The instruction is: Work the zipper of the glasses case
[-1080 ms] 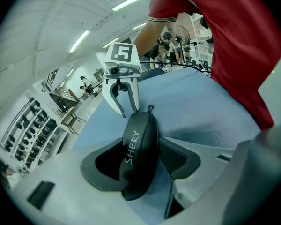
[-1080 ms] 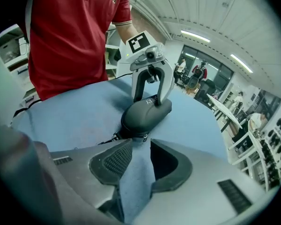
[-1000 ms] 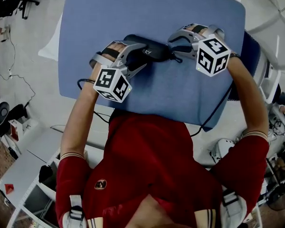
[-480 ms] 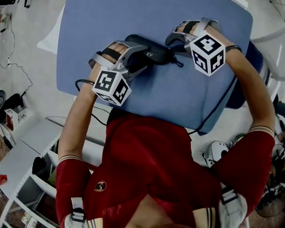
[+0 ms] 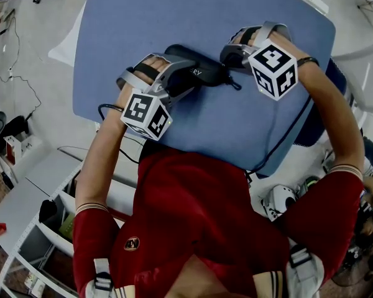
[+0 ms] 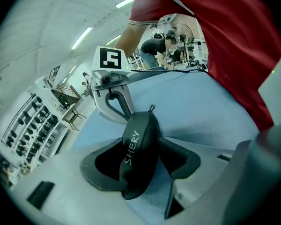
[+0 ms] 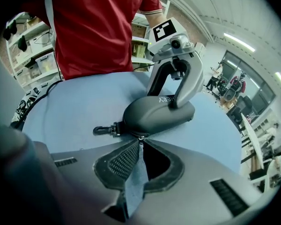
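case [image 5: 199, 72]: upper centre of head view, on blue table [image 5: 248, 17] | left gripper [image 6: 140, 146]: clamped across case body, jaws wide | right gripper [image 7: 140, 143]: jaws just closing, tips pinched on zipper pull [image 7: 139, 137], case's right end

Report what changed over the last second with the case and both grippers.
The right gripper rolled slightly at the case's end. Its jaws have just been closing onto the zipper pull, which is now pinched between their tips. The left gripper stays clamped across the glasses case, which has not shifted on the blue mat.
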`<action>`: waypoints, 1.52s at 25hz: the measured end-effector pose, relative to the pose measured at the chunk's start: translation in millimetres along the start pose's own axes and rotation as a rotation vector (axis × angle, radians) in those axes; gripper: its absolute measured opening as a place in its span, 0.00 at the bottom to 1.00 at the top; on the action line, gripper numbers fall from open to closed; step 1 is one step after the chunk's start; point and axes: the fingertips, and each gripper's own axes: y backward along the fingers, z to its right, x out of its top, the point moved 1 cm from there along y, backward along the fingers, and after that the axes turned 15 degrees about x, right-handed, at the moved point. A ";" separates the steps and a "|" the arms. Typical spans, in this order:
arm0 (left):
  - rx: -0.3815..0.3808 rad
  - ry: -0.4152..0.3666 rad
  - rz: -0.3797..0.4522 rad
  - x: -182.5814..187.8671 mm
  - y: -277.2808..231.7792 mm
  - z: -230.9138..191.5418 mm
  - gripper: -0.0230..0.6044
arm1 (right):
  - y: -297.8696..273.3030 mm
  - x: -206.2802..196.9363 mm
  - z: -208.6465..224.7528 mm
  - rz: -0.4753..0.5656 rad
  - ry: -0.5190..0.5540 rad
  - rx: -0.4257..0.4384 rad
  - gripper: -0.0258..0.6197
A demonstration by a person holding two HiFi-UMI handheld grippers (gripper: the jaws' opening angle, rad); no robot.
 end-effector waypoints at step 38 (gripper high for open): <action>-0.005 0.011 -0.005 -0.5 -1.4 0.2 0.40 | -2.4 -2.0 2.0 0.068 -0.063 -0.109 0.05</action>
